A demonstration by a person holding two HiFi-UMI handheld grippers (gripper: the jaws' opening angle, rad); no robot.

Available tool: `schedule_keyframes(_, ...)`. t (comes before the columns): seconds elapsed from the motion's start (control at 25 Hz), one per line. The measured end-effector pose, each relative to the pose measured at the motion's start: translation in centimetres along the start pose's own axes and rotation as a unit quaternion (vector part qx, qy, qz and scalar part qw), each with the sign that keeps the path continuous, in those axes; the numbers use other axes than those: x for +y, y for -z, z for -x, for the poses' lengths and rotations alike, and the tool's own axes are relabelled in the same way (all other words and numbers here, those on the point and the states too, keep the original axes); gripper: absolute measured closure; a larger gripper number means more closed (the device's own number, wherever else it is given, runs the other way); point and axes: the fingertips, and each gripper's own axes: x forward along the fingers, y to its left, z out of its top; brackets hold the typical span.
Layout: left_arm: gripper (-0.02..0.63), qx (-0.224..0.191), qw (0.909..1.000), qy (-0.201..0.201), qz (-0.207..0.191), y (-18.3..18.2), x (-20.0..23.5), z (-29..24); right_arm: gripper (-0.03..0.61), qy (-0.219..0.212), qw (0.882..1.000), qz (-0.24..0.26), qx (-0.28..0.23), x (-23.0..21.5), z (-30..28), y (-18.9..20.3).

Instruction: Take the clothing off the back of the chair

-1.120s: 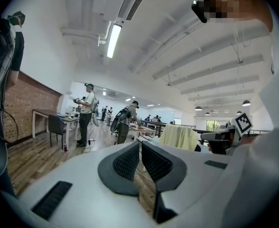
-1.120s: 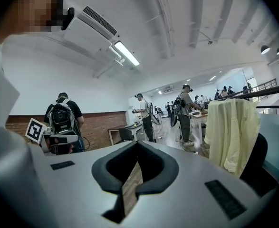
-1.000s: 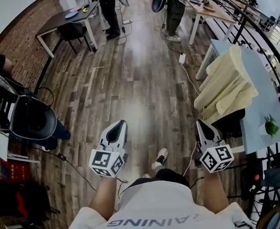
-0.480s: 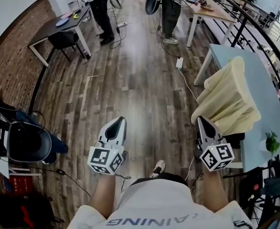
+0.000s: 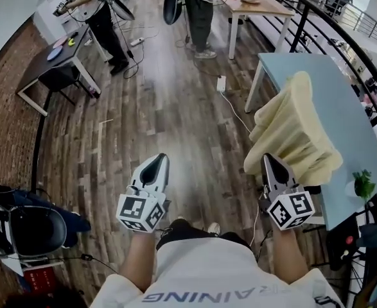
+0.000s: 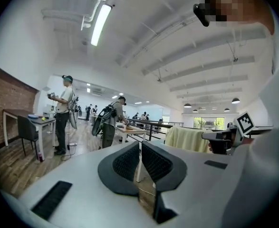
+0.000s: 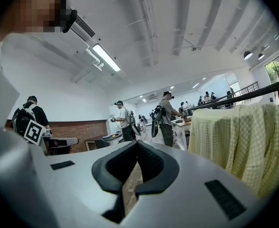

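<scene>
A pale yellow checked garment (image 5: 294, 130) hangs over the back of a dark chair (image 5: 316, 191) beside a light blue table (image 5: 342, 108). In the right gripper view the garment (image 7: 244, 141) fills the right side, close by. My right gripper (image 5: 268, 162) is shut and empty, its tip just short of the cloth's lower left edge. To its left, over bare floor, my left gripper (image 5: 155, 165) is shut and empty too. In the left gripper view the garment (image 6: 189, 137) shows farther off at the right, behind my right gripper (image 6: 214, 136).
Wooden floor stretches ahead. Two people (image 5: 194, 11) stand at desks at the far end. A dark table with a chair (image 5: 56, 63) stands at far left. A black railing (image 5: 342, 37) runs behind the blue table, which bears a small plant (image 5: 363, 185). A cable (image 5: 236, 111) trails across the floor.
I have walked forward: both grippers, still shut, came nearer the draped chair, and the garment now lies right beside the right gripper.
</scene>
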Motion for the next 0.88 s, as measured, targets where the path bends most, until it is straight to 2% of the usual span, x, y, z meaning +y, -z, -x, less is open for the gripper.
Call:
schedule_keyframes(0.2, 0.569, 0.008, 0.9968, 0.079, -0.008, -0.9, -1.2, -6.9, 0.555, 0.069, 0.997, -0.01, -0.014, -3.7, -0.5, -1.0)
schedule_keyframes(0.36, 0.569, 0.018, 0.9891, 0.146, -0.007, -1.1, -1.4, -14.1, 0.555, 0.128, 0.991, 0.002, -0.034, -6.4, -1.6, -2.3)
schedule_keyframes(0.52, 0.569, 0.023, 0.978, 0.207, -0.016, -2.2, -2.3, -21.1, 0.555, 0.186, 0.981, 0.013, -0.059, -9.9, -2.6, -5.2)
schedule_keyframes(0.64, 0.569, 0.03, 0.9642, 0.263, -0.016, -2.8, -3.4, -25.5, 0.555, 0.246, 0.966, 0.019, -0.074, -11.6, -2.2, -6.7)
schedule_keyframes(0.88, 0.569, 0.045, 0.9282, 0.369, -0.022, -2.8, -6.2, -30.9, 0.555, 0.363, 0.927, 0.018, -0.092, -13.1, 0.3, -6.8)
